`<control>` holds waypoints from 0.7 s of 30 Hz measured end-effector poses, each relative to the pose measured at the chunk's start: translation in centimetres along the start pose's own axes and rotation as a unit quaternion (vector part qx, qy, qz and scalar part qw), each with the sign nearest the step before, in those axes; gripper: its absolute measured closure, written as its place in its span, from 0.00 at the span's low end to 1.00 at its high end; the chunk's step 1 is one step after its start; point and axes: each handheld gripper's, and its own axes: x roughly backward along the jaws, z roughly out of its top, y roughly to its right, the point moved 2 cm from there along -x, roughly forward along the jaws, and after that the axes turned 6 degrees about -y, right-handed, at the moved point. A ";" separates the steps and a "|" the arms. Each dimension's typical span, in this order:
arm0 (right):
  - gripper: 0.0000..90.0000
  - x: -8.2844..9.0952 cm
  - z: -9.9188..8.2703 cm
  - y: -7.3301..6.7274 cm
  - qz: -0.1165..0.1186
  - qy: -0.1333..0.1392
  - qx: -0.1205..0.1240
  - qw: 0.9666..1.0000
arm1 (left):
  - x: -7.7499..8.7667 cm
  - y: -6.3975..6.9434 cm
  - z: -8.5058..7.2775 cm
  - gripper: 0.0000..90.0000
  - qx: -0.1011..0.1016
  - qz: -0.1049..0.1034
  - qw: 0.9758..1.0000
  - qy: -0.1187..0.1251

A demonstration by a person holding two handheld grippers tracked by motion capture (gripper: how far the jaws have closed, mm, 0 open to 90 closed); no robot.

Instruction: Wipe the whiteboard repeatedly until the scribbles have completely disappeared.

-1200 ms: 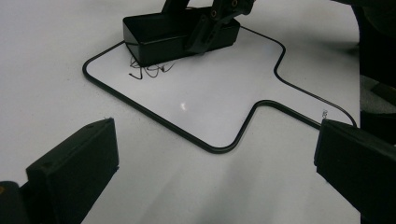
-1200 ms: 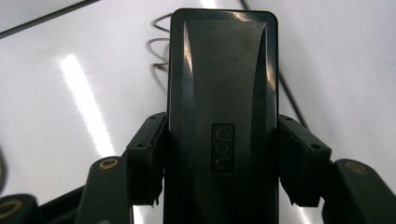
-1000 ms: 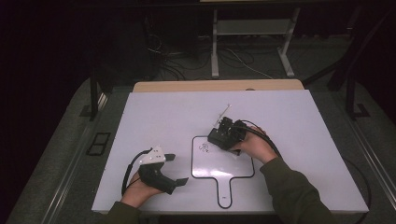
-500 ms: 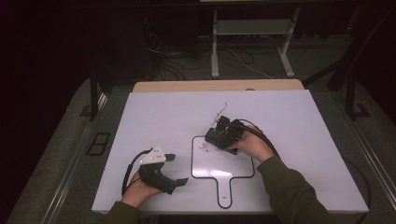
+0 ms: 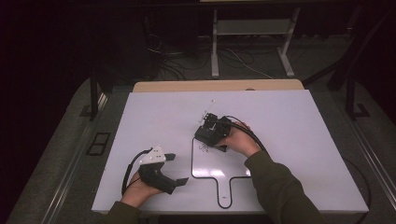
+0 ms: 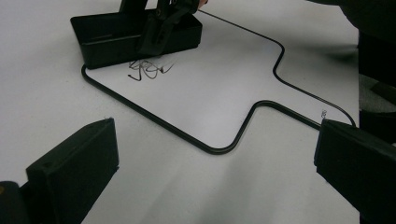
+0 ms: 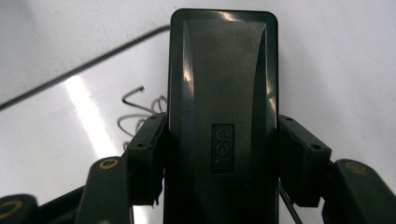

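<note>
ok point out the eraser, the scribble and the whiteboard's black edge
eraser (image 7: 223, 116), right gripper view, middle of its black back
scribble (image 6: 148, 70), left gripper view, centre of the marks
whiteboard's black edge (image 6: 219, 150), left gripper view, curved corner

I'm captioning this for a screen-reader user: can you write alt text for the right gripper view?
A hand-held gripper is clamped on the sides of a black eraser marked "deli", held over a glossy whiteboard. Scribbled marks show just left of the eraser, with the board's black edge beyond.

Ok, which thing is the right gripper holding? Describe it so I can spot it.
On the white table lies a small whiteboard with a black rim and a handle. At its far left corner, beside some black scribbles, the right gripper clamps an eraser: a flat black block, the sole solid object on the board.
</note>
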 end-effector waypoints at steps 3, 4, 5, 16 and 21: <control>0.43 -0.1 0.4 -0.9 0.001 0.001 0.017 1.000 | 0.0 0.0 0.0 0.00 0.001 -0.001 1.000 0.000; 0.43 -0.1 0.5 -1.3 0.005 0.004 0.022 1.000 | 0.0 0.0 0.0 0.00 0.000 0.000 1.000 0.000; 0.43 -0.1 0.6 -1.7 0.007 0.004 0.026 1.000 | 0.0 0.0 0.0 0.00 0.000 0.000 1.000 0.000; 0.43 -0.1 0.5 -0.4 -0.009 0.002 0.003 1.000 | 0.1 0.0 0.0 0.00 0.001 0.000 1.000 0.000; 0.43 0.0 0.0 0.3 -0.022 -0.001 -0.005 1.000 | 0.1 0.0 0.0 0.00 0.000 0.000 1.000 0.000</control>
